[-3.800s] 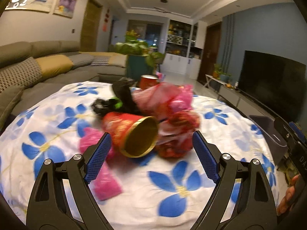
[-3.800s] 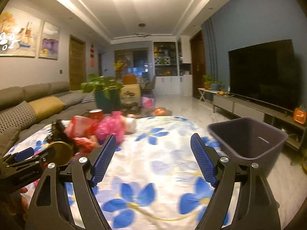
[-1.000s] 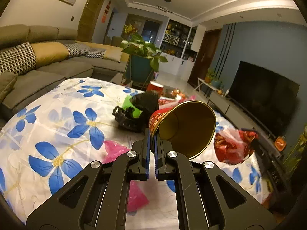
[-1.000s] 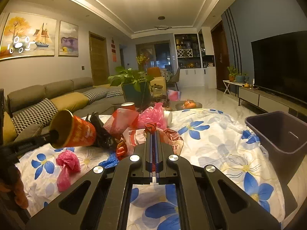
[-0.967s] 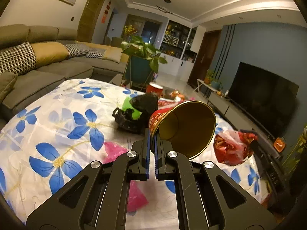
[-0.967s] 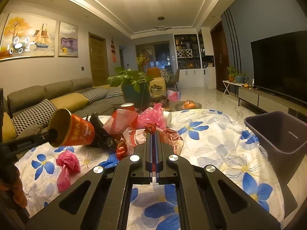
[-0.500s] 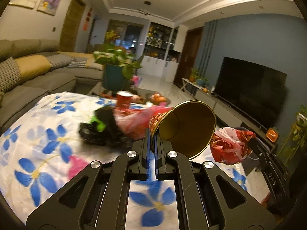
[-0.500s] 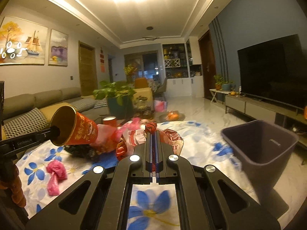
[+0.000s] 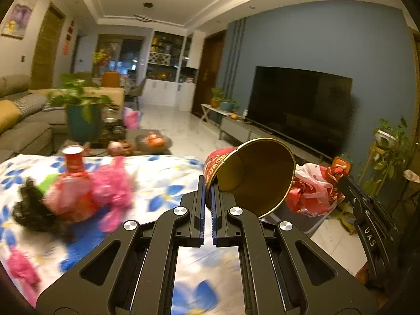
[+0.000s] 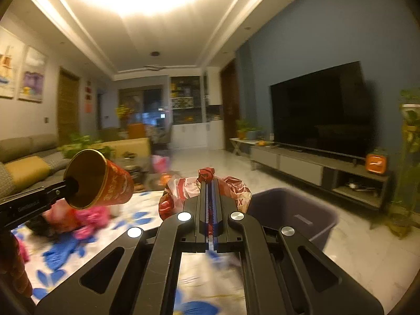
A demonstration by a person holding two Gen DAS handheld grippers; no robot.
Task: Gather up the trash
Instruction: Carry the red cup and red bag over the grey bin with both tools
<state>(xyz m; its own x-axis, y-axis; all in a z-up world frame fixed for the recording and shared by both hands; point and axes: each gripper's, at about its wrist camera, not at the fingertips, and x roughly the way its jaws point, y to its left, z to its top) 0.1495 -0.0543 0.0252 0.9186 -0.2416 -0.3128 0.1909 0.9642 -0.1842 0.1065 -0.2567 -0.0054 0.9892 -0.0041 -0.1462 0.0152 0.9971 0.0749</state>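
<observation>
My left gripper (image 9: 207,183) is shut on the rim of a red paper cup (image 9: 252,176) with a gold inside, held in the air with its mouth toward the camera. In the right wrist view the same cup (image 10: 105,183) hangs at the left. My right gripper (image 10: 210,181) is shut on a crumpled red and white wrapper (image 10: 181,191); that wrapper (image 9: 315,189) also shows just right of the cup. A dark grey bin (image 10: 296,210) stands on the floor right of the wrapper. More trash (image 9: 78,197), pink bags and a black bag, lies on the flowered cloth (image 9: 162,173).
A small red cup (image 9: 73,157) stands at the far edge of the cloth. Beyond it are a potted plant (image 9: 81,115) and a low table with fruit (image 9: 155,141). A sofa (image 9: 23,128) runs along the left. A television (image 10: 320,110) and its low cabinet (image 10: 309,170) line the right wall.
Both grippers have swung to the right with the cup and the wrapper. The trash pile has slid to the left of both views and the bin now sits nearer the right gripper.
</observation>
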